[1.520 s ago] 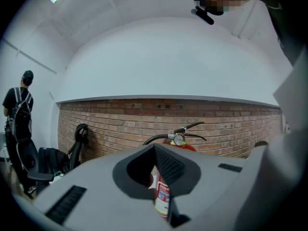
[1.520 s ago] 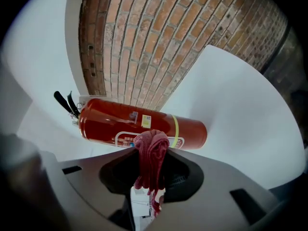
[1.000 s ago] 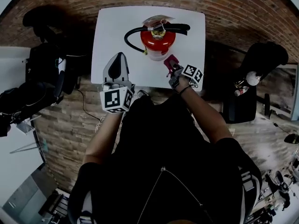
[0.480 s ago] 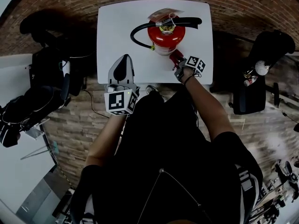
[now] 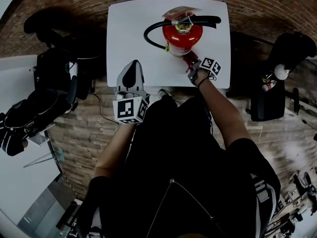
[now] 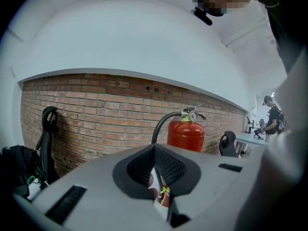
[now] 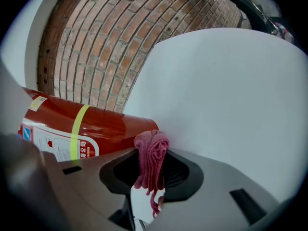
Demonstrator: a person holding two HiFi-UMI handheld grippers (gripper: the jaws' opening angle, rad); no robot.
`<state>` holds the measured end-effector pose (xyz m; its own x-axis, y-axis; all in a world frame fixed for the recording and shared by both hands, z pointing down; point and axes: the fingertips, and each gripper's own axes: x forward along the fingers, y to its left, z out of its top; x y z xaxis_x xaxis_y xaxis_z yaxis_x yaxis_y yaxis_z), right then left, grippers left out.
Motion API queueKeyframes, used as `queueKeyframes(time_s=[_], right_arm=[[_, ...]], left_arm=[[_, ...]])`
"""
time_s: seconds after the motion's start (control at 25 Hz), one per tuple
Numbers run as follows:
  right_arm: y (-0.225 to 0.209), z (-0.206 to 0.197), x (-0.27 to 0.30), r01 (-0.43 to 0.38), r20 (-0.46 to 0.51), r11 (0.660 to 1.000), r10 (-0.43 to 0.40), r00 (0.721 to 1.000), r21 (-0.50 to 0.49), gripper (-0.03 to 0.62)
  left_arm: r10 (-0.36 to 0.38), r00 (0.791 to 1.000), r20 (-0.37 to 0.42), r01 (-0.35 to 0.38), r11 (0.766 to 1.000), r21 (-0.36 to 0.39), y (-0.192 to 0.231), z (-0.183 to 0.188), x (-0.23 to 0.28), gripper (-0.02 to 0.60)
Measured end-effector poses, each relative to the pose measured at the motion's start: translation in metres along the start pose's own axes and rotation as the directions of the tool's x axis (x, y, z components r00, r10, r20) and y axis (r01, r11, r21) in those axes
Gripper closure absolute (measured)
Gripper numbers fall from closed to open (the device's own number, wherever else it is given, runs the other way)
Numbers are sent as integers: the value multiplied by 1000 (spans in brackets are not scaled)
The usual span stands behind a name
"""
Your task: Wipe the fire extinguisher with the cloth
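Observation:
A red fire extinguisher [image 5: 182, 36] with a black hose stands upright on the white table [image 5: 129, 29], toward the back right. My right gripper [image 5: 190, 61] is shut on a dark pink cloth [image 7: 151, 155]. The bunched cloth sits right against the lower side of the extinguisher [image 7: 86, 129] near its base. My left gripper [image 5: 131, 72] hovers over the table's front left part with its jaws shut and nothing between them. In the left gripper view the extinguisher [image 6: 186, 131] stands a short way beyond the left gripper [image 6: 155, 150].
The table's front edge [image 5: 163, 89] lies just under both grippers. Black chairs and bags stand to the left [image 5: 54, 78], and another black chair to the right [image 5: 277, 73]. The floor is brick. A person [image 6: 273, 117] stands far off at a desk.
My right gripper has carried the cloth forward, from a gap in front of the extinguisher to right against its lower side. The left gripper has stayed about where it was.

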<state>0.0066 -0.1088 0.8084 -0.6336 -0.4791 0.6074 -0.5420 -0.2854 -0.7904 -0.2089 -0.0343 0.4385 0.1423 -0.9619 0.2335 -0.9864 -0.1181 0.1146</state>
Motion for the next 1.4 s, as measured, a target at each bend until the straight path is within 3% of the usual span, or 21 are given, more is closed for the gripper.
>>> queueKeyframes(time_s=[0.52, 1.4], right_arm=[[50, -1, -38, -104, 41, 994, 103, 994, 16, 470], [99, 4, -80, -169, 51, 985, 167, 985, 25, 470]], left_arm=[[-40, 999, 29, 40, 999, -9, -12, 5, 5, 574], [-76, 995, 62, 77, 997, -19, -34, 17, 19, 574]])
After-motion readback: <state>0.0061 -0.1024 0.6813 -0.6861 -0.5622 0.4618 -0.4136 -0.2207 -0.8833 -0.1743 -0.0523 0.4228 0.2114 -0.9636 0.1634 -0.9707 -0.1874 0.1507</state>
